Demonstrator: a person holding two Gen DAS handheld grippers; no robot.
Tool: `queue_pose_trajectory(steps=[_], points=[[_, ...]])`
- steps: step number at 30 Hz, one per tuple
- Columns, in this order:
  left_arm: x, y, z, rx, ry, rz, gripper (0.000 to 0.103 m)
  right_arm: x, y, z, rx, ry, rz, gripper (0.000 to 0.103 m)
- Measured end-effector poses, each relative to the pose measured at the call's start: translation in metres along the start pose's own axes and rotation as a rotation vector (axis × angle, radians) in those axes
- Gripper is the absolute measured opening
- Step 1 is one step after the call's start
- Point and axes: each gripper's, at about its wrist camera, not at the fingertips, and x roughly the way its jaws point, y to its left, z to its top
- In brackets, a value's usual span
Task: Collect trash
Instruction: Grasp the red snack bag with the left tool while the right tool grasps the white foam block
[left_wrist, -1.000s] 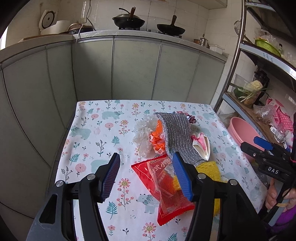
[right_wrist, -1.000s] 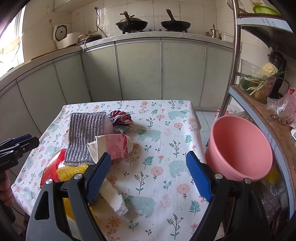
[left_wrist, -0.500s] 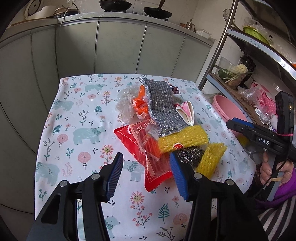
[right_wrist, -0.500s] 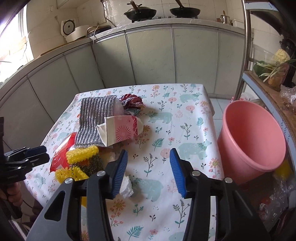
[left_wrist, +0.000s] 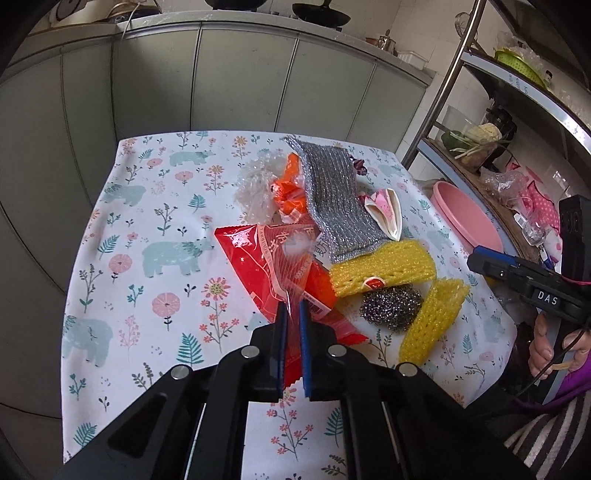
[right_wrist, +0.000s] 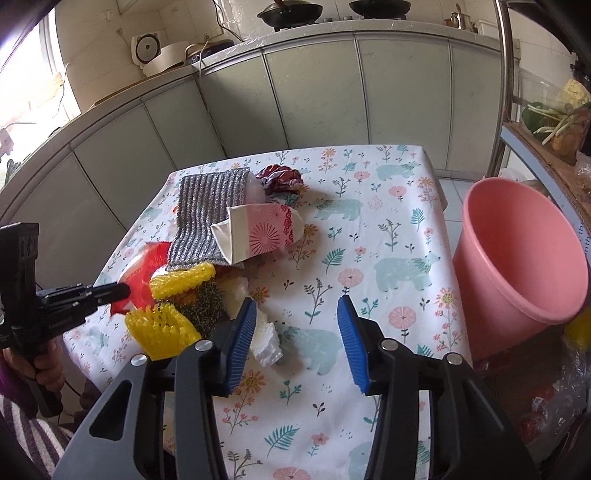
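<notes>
Our left gripper (left_wrist: 291, 332) pinches the near edge of the red snack wrapper (left_wrist: 273, 269) between nearly closed blue pads, the crinkled film lying on the floral tablecloth (left_wrist: 155, 229) at the front of the litter pile. We judge the wrapper feather-light, limp and slick: a grip on its sealed edge should hold, though the film may slide out if tugged fast, and its far corner lies tucked under the silver scouring cloth (left_wrist: 336, 199). Beside it sit two yellow foam fruit nets (left_wrist: 384, 269), soft and springy, and a steel wool ball (left_wrist: 391, 306), light and snaggy. A flattened paper cup (right_wrist: 258, 230) rests against the cloth, with crumpled clear plastic (left_wrist: 255, 184) and an orange wrapper (left_wrist: 290, 188) behind. Our right gripper (right_wrist: 297, 343) hangs over the table with fingers spread wide, holding nothing, a scrap of white foam (right_wrist: 266, 339) just beside its left pad. The pink plastic bucket (right_wrist: 517, 266) stands off the table's right edge, tilted towards us; what shows of its inside looks empty.
</notes>
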Motion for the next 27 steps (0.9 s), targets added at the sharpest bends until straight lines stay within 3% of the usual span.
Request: queue_pose_trajectory(steps=[16, 27], points=[[-0.051, 0.014, 0.010, -0.004, -0.145, 0.038, 0.004, 0.023, 0.008, -0.014, -0.036, 0.106, 0.057, 0.047], [-0.045, 0.009, 0.012, 0.015, -0.128, 0.035, 0.004, 0.053, 0.020, -0.021, -0.146, 0.148, 0.030, 0.047]])
